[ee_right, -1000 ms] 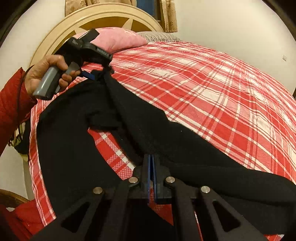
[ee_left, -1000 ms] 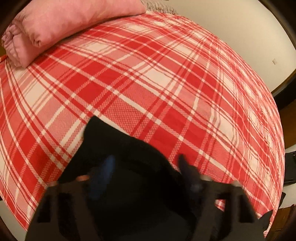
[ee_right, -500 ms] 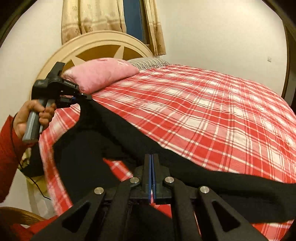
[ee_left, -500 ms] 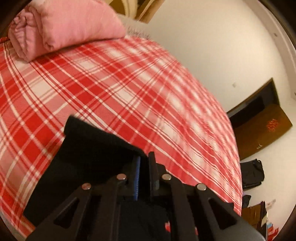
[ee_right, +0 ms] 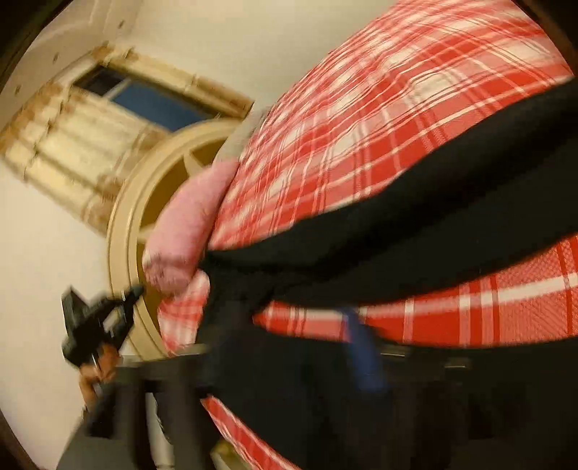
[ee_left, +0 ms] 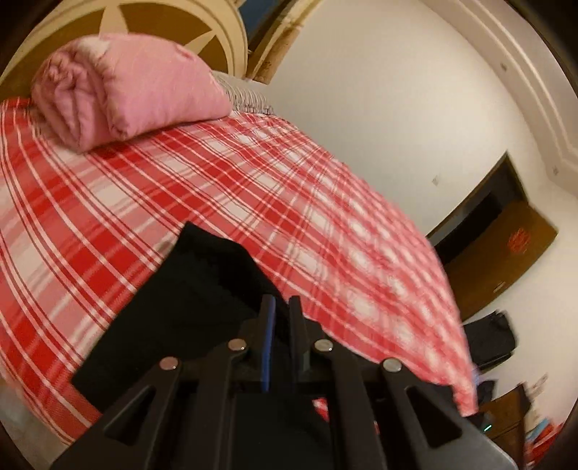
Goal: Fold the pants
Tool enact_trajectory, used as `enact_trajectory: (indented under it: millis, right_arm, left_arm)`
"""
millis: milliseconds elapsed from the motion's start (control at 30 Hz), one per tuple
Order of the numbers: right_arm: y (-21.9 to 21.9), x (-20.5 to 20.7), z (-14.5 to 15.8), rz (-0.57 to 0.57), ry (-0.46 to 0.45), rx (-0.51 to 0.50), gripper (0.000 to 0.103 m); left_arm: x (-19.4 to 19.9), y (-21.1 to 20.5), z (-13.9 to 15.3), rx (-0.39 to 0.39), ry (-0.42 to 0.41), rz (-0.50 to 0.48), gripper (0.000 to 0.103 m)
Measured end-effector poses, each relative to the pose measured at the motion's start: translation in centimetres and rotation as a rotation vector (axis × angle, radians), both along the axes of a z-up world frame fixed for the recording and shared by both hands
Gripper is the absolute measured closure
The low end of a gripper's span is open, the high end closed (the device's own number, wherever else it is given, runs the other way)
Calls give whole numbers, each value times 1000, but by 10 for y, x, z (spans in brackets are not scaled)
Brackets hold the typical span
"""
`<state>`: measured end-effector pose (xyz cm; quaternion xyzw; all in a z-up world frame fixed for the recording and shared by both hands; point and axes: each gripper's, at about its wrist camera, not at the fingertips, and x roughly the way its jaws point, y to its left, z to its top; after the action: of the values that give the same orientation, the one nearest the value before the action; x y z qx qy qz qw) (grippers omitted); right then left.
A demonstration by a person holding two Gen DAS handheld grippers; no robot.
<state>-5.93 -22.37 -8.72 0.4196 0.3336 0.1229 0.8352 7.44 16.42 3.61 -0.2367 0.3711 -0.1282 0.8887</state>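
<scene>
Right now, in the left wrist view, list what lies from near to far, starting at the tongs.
Left tongs → black pants → red plaid bedspread → pink pillow → cream headboard.

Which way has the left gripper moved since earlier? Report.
Yes: the left gripper, holding the pants, rose and tilted up; the pink pillow sits lower, headboard now showing.

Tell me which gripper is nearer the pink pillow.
Left. The left gripper is beside the pink pillow; the right gripper, jaws just opening off the pants, is farther down the bed.
</scene>
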Motion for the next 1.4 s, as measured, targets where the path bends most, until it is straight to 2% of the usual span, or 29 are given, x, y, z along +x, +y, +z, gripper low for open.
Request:
enact_trajectory:
  millis: [100,167,233,300,367,433,533,567,633,667,733,800,833,867,900,933,1000,1067,1167,1267,1400]
  right_arm:
    - [-9,16,2,-30,8,33,27]
    - [-13,33,-4,-68,94,24,27]
    - [-15,48,-15,-80,143,46,27]
    - [-14,58,-23,-101,169,60,27]
    - [-10,71,-28,-121,204,51,27]
    - [-6,79,-25,-145,218,26,27]
    - [-3,85,-24,-179,234,-5,27]
    - [-2,87,-24,-189,238,-10,30]
    - [-3,90,-24,-199,244,-33,69]
    - [-5,92,-30,-182,254,-37,98]
    - [-11,92,-46,-156,279,2,98]
    - [-13,88,-49,-145,239,22,98]
    - [-12,86,-46,-140,225,11,98]
    - [-11,82,-39,-130,194,1,98]
    - [-10,79,-30,-118,155,-10,98]
    - [-9,75,-21,-112,127,-24,98]
    - [-10,66,0,-100,60,-39,98]
    - [-12,57,16,-93,18,-46,98]
    - [-14,39,40,-73,-42,-47,98]
    - [-7,11,63,-24,-118,-97,98]
    - [12,-41,80,61,-213,-171,98]
  left_arm:
    - [10,5,-8,18,31,16,93]
    - [20,9,-17,16,67,31,88]
    - [35,6,-27,24,108,37,88]
    - [51,-1,-36,53,134,28,76]
    - [62,-6,-44,70,163,31,38]
    - [77,-7,-52,39,181,49,30]
    - [104,-11,-63,-30,235,49,29]
    - [112,-13,-67,-41,257,45,26]
    - [129,-20,-80,-46,328,42,26]
    - [135,-23,-86,-52,354,35,26]
    - [145,-28,-98,-46,409,33,28]
    - [149,-26,-106,-43,440,60,35]
    - [149,-23,-110,-60,443,73,47]
    - [150,-22,-112,-67,447,77,63]
    - [150,-20,-114,-70,452,80,73]
    - [148,-17,-115,-85,450,74,95]
    - [144,-13,-113,-115,427,65,98]
    - [133,-7,-104,-163,360,37,98]
    - [107,4,-81,-218,294,2,98]
    - [75,20,-58,-265,225,-23,98]
    - [30,35,-46,-266,166,-58,98]
